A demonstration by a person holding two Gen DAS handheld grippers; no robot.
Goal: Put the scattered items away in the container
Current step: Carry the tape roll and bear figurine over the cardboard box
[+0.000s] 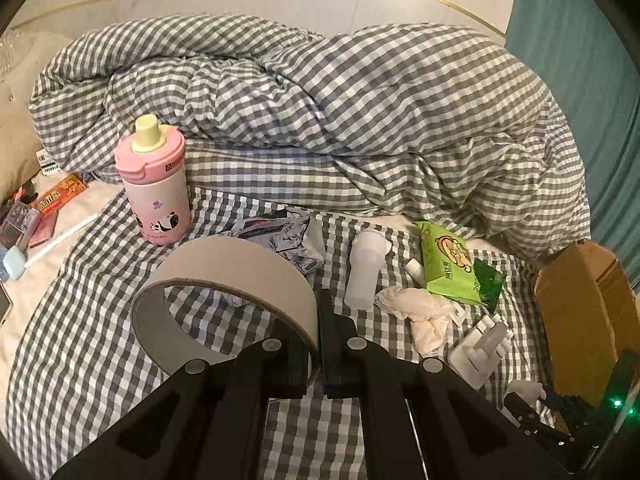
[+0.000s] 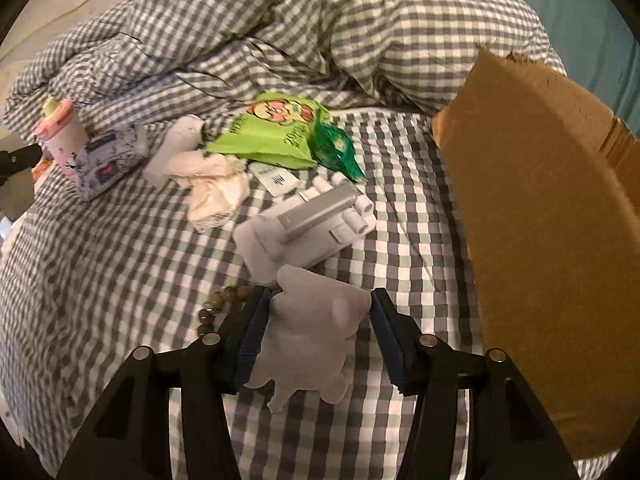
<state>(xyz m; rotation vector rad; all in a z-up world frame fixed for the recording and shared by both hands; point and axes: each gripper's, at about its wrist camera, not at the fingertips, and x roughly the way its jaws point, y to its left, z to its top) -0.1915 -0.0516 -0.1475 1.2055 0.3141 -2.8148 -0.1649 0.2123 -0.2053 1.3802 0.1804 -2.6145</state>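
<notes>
On the far left of the bed (image 1: 100, 360), a pink panda bottle (image 1: 154, 188) is left standing, with a printed tissue pack (image 1: 288, 236) just beside it. A grey tape roll (image 1: 228, 280) is pinched by its wall in the closed left hand-held gripper (image 1: 316, 344) and is judged to be on its way to the box. Further right, a frosted bottle (image 1: 364, 272), a crumpled white cloth (image 1: 420, 312), a green snack packet (image 1: 452, 268) and a white plastic holder (image 2: 316, 216) are seen lying scattered. A flat grey animal-shaped piece (image 2: 312, 336) is clamped between the part-open jaws of the right hand-held gripper (image 2: 316, 340). The cardboard box (image 2: 540, 220) stands at the right edge; its inside is hidden, so most of the tidying appears undone.
</notes>
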